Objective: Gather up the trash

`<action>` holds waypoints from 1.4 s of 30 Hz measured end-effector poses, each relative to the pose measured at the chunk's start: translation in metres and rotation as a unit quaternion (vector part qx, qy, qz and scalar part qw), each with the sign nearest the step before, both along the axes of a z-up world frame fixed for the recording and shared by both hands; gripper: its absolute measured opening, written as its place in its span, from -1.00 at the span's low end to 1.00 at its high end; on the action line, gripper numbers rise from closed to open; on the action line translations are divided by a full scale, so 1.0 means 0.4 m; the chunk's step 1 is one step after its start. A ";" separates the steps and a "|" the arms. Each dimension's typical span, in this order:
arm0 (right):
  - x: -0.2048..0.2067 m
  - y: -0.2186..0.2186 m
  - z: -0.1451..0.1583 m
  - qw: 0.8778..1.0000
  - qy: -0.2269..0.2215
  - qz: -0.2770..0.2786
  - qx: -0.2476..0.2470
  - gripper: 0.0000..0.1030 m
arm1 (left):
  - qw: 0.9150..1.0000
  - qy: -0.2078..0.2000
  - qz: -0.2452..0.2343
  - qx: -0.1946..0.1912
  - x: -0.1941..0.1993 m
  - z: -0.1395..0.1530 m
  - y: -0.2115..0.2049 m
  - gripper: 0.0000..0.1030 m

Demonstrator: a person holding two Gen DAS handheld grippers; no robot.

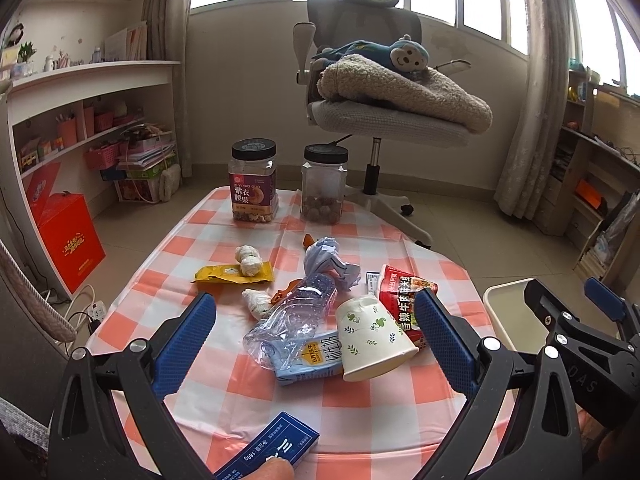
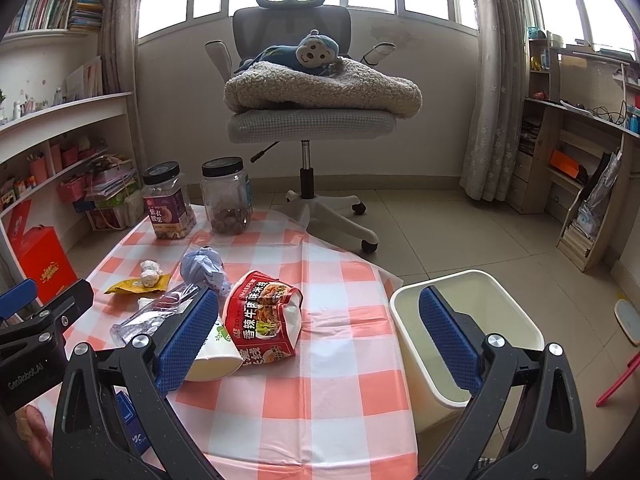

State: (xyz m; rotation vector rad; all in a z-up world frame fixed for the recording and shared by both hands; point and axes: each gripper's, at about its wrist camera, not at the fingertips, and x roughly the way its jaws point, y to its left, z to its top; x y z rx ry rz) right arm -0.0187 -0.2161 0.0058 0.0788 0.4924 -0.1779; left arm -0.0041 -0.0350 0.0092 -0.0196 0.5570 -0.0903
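Nothing is looking collected yet. The bin (image 2: 460, 320) is standing beside the table, showing empty as far as its inside is visible. The cup (image 1: 370, 338), bottle (image 1: 296, 316), red packet (image 2: 266, 314) and wads are all lying on the cloth (image 2: 320, 400) left of the bin. The left gripper (image 1: 316, 344) and right gripper (image 2: 320, 336) are hovering wide open, holding nothing.

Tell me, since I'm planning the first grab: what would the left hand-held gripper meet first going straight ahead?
Probably the crushed plastic bottle, lying centred between the open left hand-held gripper fingers, with the paper cup beside it; depth is unclear.
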 end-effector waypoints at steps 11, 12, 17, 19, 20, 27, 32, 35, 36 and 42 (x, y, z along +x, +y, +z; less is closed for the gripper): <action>-0.002 -0.003 -0.001 1.000 -0.001 0.000 0.000 0.87 | 1.000 0.005 0.000 0.002 0.004 -0.010 -0.011 0.87; -0.002 -0.004 0.000 1.000 -0.002 0.000 0.000 0.87 | 1.000 0.005 0.000 0.002 0.005 -0.011 -0.013 0.87; -0.005 -0.011 -0.001 1.000 -0.002 -0.002 0.005 0.87 | 1.000 0.008 0.001 0.000 0.008 -0.017 -0.010 0.87; -0.007 -0.015 -0.001 1.000 -0.002 -0.003 0.006 0.87 | 1.000 0.008 0.002 -0.001 0.009 -0.019 -0.011 0.87; -0.007 -0.014 -0.001 1.000 -0.002 -0.002 0.006 0.87 | 1.000 0.009 0.002 -0.001 0.008 -0.019 -0.012 0.87; -0.006 -0.015 -0.002 1.000 -0.002 -0.001 0.003 0.87 | 1.000 0.008 0.000 0.000 0.008 -0.016 -0.009 0.87; -0.007 -0.015 -0.008 1.000 0.000 0.000 0.003 0.87 | 1.000 0.009 0.001 -0.003 0.007 -0.020 -0.012 0.87; -0.007 -0.015 -0.010 1.000 -0.001 0.000 0.004 0.87 | 1.000 0.009 0.002 -0.003 0.005 -0.022 -0.010 0.87; -0.006 -0.013 -0.010 1.000 0.000 0.000 0.004 0.87 | 1.000 0.009 0.001 -0.002 0.007 -0.023 -0.005 0.87; -0.007 -0.011 -0.010 1.000 0.000 0.000 0.003 0.87 | 1.000 0.011 0.001 -0.001 0.007 -0.025 -0.002 0.87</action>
